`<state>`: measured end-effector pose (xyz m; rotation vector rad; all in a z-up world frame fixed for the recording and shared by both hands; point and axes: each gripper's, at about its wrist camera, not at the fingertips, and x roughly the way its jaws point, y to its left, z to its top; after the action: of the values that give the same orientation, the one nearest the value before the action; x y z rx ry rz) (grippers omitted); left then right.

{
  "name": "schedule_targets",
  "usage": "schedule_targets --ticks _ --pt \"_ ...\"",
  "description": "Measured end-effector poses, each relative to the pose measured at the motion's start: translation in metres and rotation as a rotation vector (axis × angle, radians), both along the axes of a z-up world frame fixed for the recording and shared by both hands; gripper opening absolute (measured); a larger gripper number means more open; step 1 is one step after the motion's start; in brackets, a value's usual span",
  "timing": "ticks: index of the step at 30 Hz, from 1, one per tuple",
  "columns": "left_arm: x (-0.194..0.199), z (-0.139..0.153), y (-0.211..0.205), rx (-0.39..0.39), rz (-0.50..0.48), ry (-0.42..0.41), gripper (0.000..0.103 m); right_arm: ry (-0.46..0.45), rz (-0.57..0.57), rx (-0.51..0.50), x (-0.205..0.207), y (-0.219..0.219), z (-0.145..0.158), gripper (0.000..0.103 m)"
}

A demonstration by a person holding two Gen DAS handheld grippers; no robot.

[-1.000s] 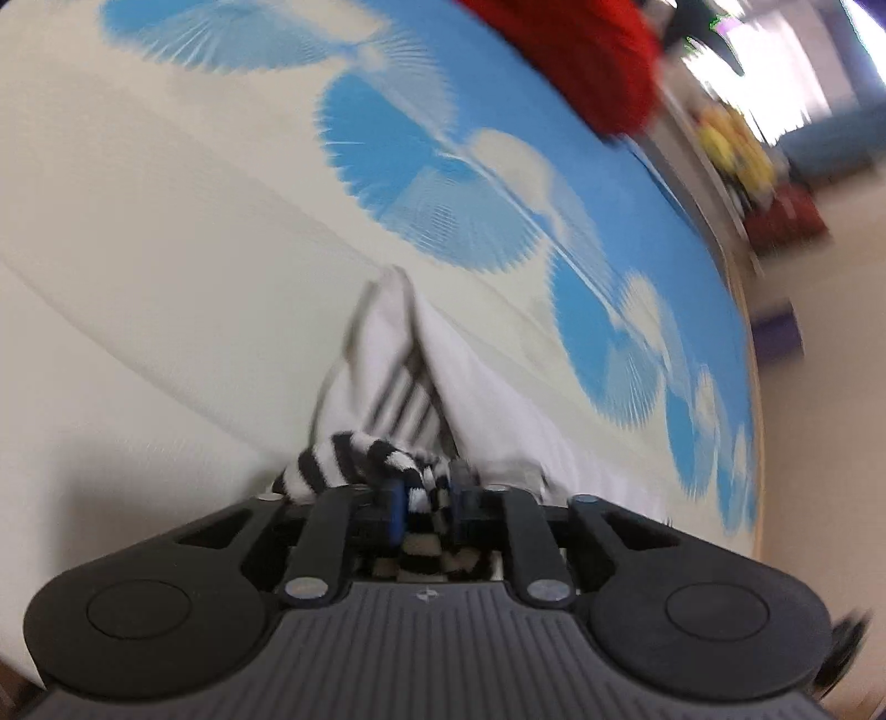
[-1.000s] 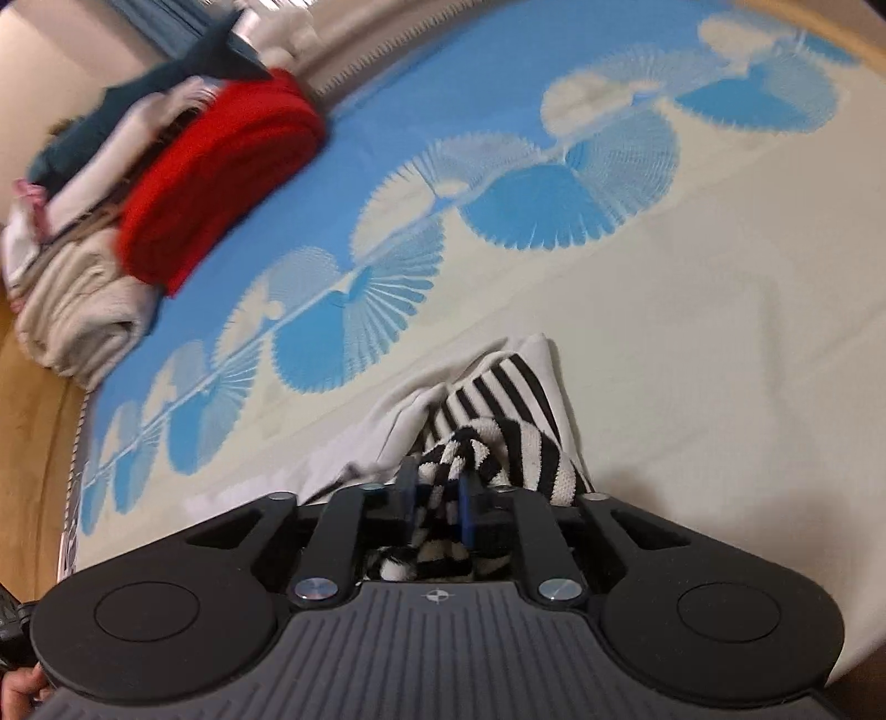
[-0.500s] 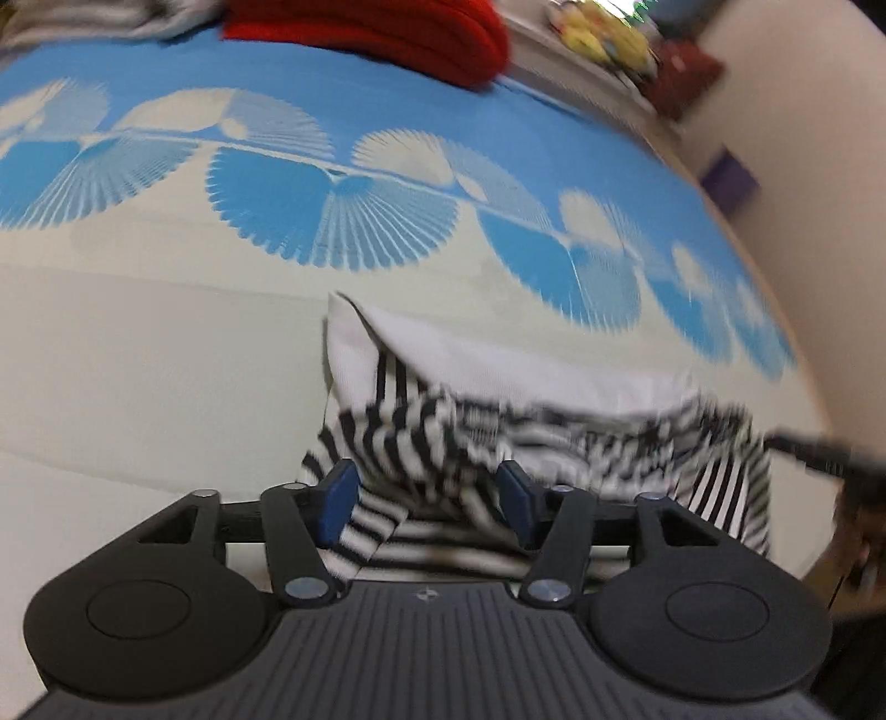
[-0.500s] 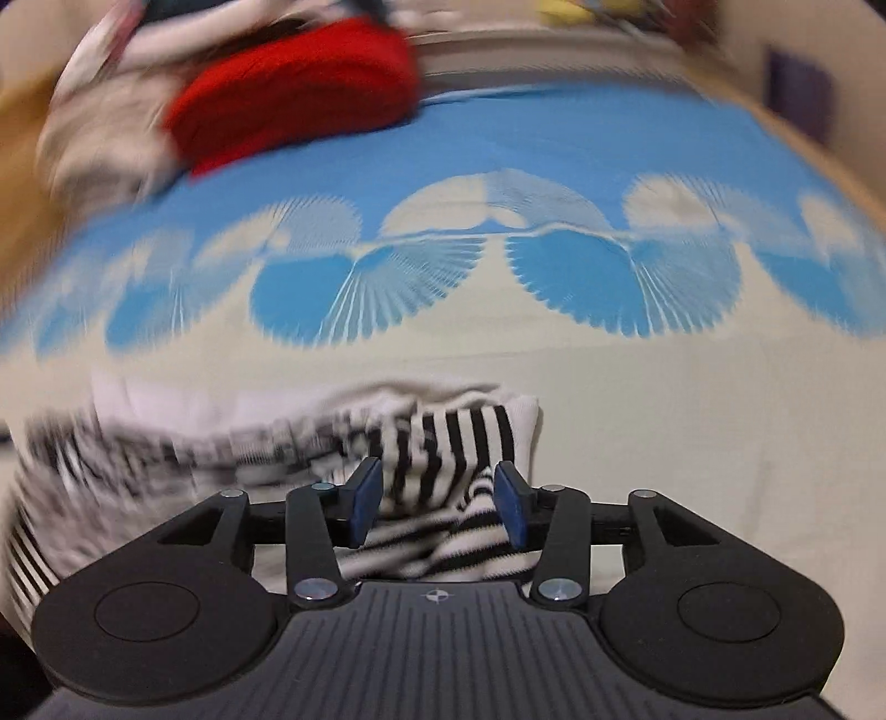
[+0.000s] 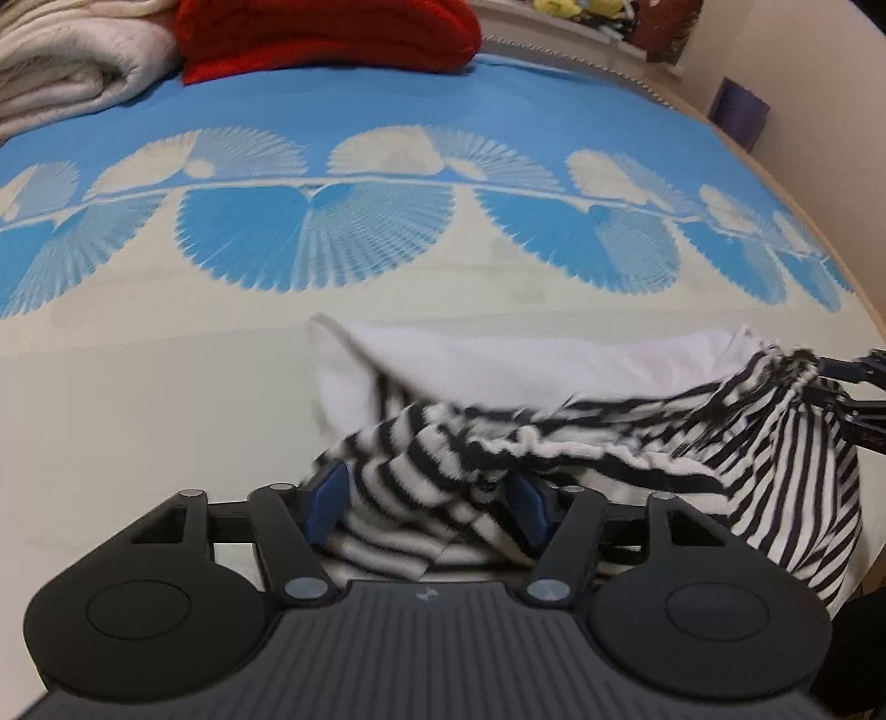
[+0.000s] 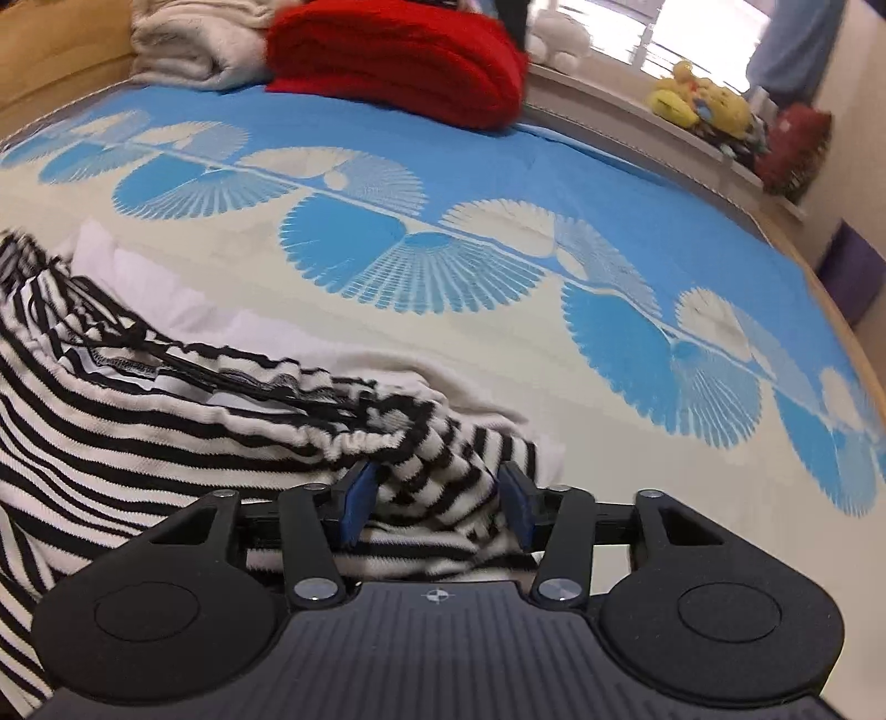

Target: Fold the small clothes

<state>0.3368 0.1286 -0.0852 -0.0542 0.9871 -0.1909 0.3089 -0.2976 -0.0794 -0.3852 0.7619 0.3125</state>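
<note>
A small black-and-white striped garment [image 5: 554, 443] with a white part [image 5: 498, 360] lies crumpled on the bed, stretched sideways between the two grippers. My left gripper [image 5: 426, 498] is open, its blue pads either side of the garment's left end. My right gripper [image 6: 437, 498] is open too, with the garment's right end [image 6: 443, 471] lying loose between its pads. The rest of the garment [image 6: 138, 421] spreads to the left in the right wrist view. The right gripper's tip shows at the far right edge of the left wrist view [image 5: 853, 399].
The bed cover [image 5: 166, 415] is cream near me and blue with fan patterns farther off. A red folded blanket [image 6: 398, 55] and a cream folded blanket [image 6: 194, 44] lie at the far end. Stuffed toys [image 6: 698, 94] sit on a sill. A wooden bed edge [image 6: 853, 332] runs along the right.
Both grippers went from shut on the striped garment to open. They moved apart sideways, and the garment now lies spread out between them on the bed.
</note>
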Motion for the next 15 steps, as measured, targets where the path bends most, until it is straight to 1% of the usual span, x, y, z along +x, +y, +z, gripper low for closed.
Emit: schedule_targets --ticks 1,2,3,4,6,7,8,9,11,12,13,14,15 --pt "0.004 -0.001 -0.003 -0.009 -0.026 0.003 0.028 -0.008 0.002 0.01 0.003 0.0 0.002 0.011" --pt "0.008 0.001 -0.006 0.008 -0.036 -0.003 0.007 -0.018 -0.013 0.043 0.008 -0.001 0.007 0.008" --pt "0.011 0.005 -0.005 0.034 -0.01 -0.039 0.005 -0.041 -0.044 0.088 0.011 -0.005 0.014 0.007" --pt "0.016 0.013 0.002 0.023 0.048 -0.081 0.004 -0.08 -0.089 0.146 0.015 -0.012 0.024 0.007" --pt "0.022 0.026 0.02 -0.077 0.169 -0.152 0.004 -0.153 -0.193 0.294 0.024 -0.029 0.043 0.006" --pt "0.026 0.03 0.024 -0.099 0.214 -0.19 0.004 -0.176 -0.228 0.338 0.027 -0.035 0.048 0.006" --pt "0.031 0.03 0.023 -0.09 0.217 -0.202 0.004 -0.193 -0.257 0.345 0.032 -0.035 0.05 0.006" --pt "0.038 0.027 0.018 -0.065 0.204 -0.192 0.004 -0.189 -0.274 0.316 0.039 -0.032 0.046 0.006" --pt "0.055 0.009 0.005 0.019 0.176 -0.114 0.004 -0.133 -0.303 0.24 0.055 -0.023 0.032 0.006" --pt "0.063 0.0 0.002 0.038 0.175 -0.076 0.004 -0.097 -0.322 0.21 0.064 -0.019 0.023 0.006" --pt "0.069 -0.004 0.002 0.038 0.192 -0.065 0.004 -0.079 -0.334 0.2 0.069 -0.018 0.019 0.006" --pt "0.072 -0.003 0.004 0.024 0.219 -0.082 0.003 -0.076 -0.344 0.198 0.074 -0.016 0.017 0.006" --pt "0.074 0.001 0.007 0.001 0.249 -0.116 0.003 -0.094 -0.346 0.203 0.077 -0.013 0.018 0.006"
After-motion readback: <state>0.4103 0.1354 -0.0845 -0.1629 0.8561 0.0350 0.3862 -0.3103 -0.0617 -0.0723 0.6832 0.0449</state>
